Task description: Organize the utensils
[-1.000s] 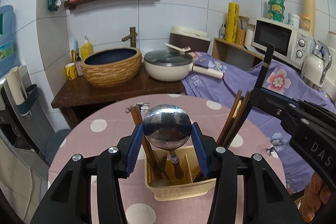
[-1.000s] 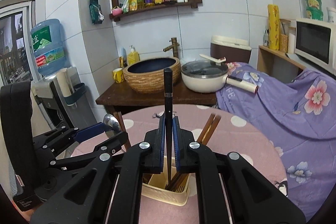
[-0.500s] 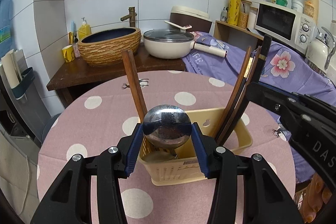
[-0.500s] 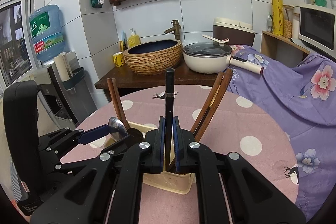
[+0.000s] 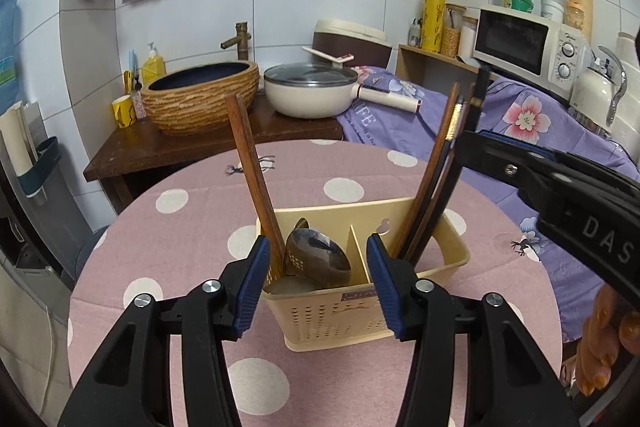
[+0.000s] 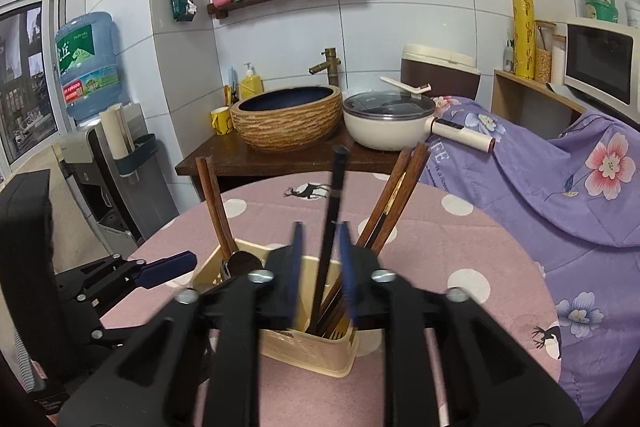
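Observation:
A cream utensil caddy (image 5: 452, 259) stands on the pink dotted round table (image 5: 192, 195); it also shows in the right wrist view (image 6: 312, 351). My left gripper (image 5: 316, 279) is open just above the caddy's left compartment, where a metal spoon (image 5: 316, 257) lies beside a wooden handle (image 5: 250, 163). My right gripper (image 6: 320, 267) is open, its jaws apart on either side of a black chopstick (image 6: 334, 211) that stands in the right compartment with brown chopsticks (image 6: 394, 199).
A wooden stand behind the table holds a woven basin (image 5: 200, 95) and a cream pot (image 5: 310, 91). A purple flowered cloth (image 6: 560, 187) covers furniture at the right, with a microwave (image 5: 524, 43) on it. A water dispenser (image 6: 88, 75) stands at the left.
Both grippers came down to the caddy and opened. The spoon dropped from the left gripper into the left compartment; the black chopstick left the right gripper's grip and stands in the right compartment.

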The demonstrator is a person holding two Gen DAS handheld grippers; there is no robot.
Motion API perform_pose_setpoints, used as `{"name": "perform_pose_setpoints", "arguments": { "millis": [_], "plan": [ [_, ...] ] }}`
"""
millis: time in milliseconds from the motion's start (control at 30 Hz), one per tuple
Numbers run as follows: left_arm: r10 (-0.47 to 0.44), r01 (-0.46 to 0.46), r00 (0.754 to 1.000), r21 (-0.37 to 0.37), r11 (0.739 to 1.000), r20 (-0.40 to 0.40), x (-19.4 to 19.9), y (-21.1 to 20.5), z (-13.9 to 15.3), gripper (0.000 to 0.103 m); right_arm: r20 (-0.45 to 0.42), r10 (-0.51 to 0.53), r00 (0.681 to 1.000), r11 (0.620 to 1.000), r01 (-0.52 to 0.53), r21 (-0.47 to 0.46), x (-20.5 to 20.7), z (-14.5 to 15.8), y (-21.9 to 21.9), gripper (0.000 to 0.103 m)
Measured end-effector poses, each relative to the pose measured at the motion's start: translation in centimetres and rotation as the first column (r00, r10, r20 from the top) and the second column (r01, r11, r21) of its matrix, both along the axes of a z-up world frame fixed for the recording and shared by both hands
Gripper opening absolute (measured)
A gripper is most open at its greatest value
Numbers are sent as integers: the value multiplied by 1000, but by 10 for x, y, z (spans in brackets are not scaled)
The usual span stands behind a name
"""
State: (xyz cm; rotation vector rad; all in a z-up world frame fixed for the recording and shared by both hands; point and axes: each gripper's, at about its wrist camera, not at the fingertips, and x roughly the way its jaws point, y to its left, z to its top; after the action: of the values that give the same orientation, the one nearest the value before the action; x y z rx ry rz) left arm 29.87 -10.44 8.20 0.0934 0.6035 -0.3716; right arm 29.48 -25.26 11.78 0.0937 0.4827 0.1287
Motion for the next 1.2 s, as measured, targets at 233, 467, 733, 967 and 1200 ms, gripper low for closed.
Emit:
{"name": "perform_pose_setpoints", "arguments": {
  "millis": [233, 467, 733, 967, 1200],
  "plan": [
    [25, -22, 995, -30, 999, 94, -35, 21, 11, 78, 101, -21, 995, 1000, 24, -20, -35, 21, -9, 53],
    [52, -37, 984, -90, 995, 169, -85, 46, 7, 97, 120, -32, 992, 999, 35, -23, -86, 16, -8, 83],
    [55, -38, 982, -93, 995, 180, -147, 66, -16, 97, 125, -13, 992, 1000, 16, -23, -158, -13, 13, 93],
    [146, -121, 963, -118, 986, 226, -212, 95, -26, 97, 172, 32, 985, 993, -13, -113, -237, -44, 47, 97],
    [179, -158, 940, -95, 983, 291, -274, 106, -25, 97, 189, 47, 981, 989, -19, -145, -311, -69, 65, 97]
  ]
}}
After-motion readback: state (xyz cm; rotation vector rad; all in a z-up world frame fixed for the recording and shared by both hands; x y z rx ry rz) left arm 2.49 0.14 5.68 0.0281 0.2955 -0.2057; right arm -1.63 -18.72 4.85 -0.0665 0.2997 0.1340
